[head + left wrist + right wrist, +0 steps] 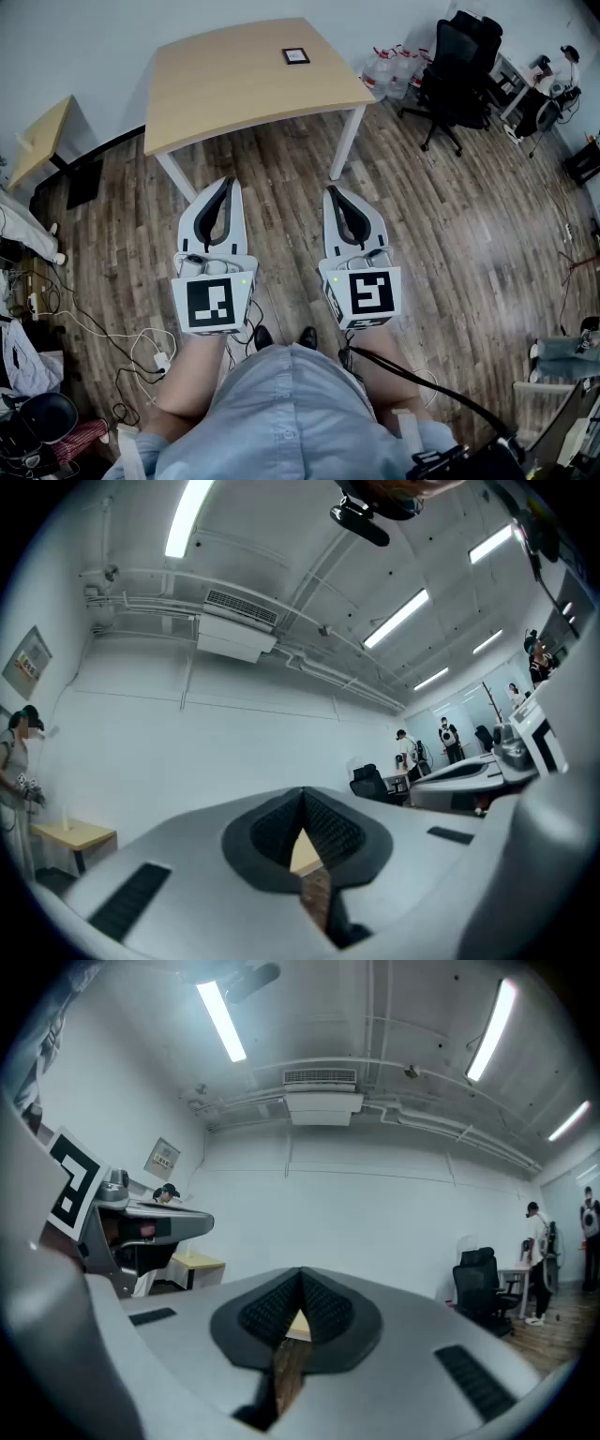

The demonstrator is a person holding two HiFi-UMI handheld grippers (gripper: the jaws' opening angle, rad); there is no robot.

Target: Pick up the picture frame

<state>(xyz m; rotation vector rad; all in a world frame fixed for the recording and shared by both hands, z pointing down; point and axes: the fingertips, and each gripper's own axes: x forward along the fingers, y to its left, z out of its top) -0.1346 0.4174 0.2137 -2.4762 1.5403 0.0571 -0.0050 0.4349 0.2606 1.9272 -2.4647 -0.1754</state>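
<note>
1. Person in a light-blue shirt (281,412), soft cloth. Two dark shoe tips (281,336) show just ahead of it.
2. Two grippers, left gripper (228,181) and right gripper (331,191), are held side by side over the floor, roughly level. They have smooth white shells, tapered jaws and black ribbed pads. Each carries one marker cube at the back.
3. Fingers: both pairs are pressed together at the tips and hold nothing. Each gripper view shows only a thin wedge of gap behind the tips.
4. Floor (469,216) is dark wood plank, slightly glossy. A tangle of white and black cables (103,337) lies to the person's left.
5. Between the grippers and the target there are only floor planks and the front edge of the table (234,89). The table has a light wood top with a curved outline and two visible white legs.
6. Picture frame (295,55): one, small and square, with a black border and a pale centre. It lies flat on the tabletop near the far edge, right of the middle, well apart from both grippers.
7. A second, smaller wooden table (42,131) stands at the left by the wall.
8. Right of the main table is a cluster of clear plastic bottles (386,67). Beyond them are black office chairs (455,70), at least two.
9. Far off, the gripper views show a white wall, ceiling strip lights and a few people standing.
</note>
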